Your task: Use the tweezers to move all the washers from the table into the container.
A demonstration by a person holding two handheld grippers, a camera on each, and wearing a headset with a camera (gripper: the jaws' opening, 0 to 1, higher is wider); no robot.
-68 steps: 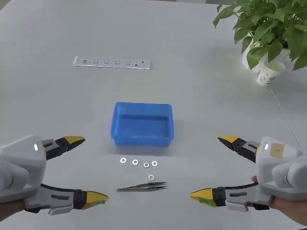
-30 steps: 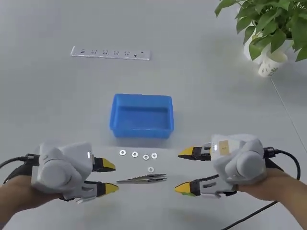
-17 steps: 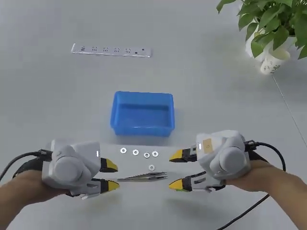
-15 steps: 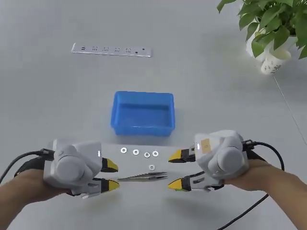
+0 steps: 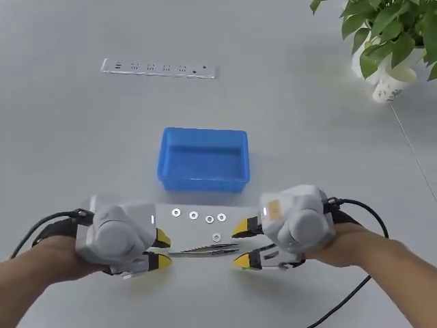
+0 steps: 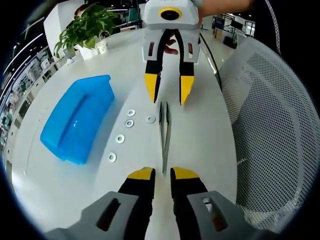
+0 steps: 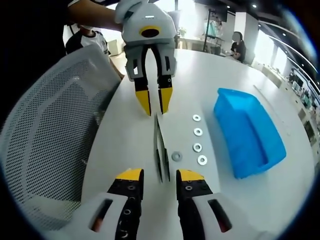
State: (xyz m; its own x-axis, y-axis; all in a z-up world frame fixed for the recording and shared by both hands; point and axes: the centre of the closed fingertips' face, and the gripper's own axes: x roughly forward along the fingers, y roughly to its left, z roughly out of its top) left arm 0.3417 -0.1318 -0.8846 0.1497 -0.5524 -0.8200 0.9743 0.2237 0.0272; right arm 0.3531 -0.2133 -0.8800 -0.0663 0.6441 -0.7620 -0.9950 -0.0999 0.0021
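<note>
Steel tweezers (image 5: 203,251) were found flat on the pale tabletop (image 5: 307,137), with their long axis run left to right on the line between the two tongs. The narrow, joined end was pointed at the left tongs (image 5: 164,249) and the spread end at the right tongs (image 5: 240,244). Each end was met almost head-on, so neither side could be called clearly nearer. In the right gripper view the spread end was seen just inside the yellow tips. In the left gripper view the narrow end was seen at the mouth of the tips. Both tongs were held partly open, the right pair a little wider, and nothing was gripped by either; a gap was left on both sides of the tweezers.

The five washers (image 5: 193,216) were left on the tabletop, four in a row between the tweezers and the blue container (image 5: 203,158) and one set closer to the tweezers. No washer could be made out in the container.

Compared with the frame from 2.3 s ago, both tongs had been brought in from well apart at the sides to the tweezers' ends, and their jaws had been narrowed. The tweezers, washers and container had not been shifted relative to one another.
</note>
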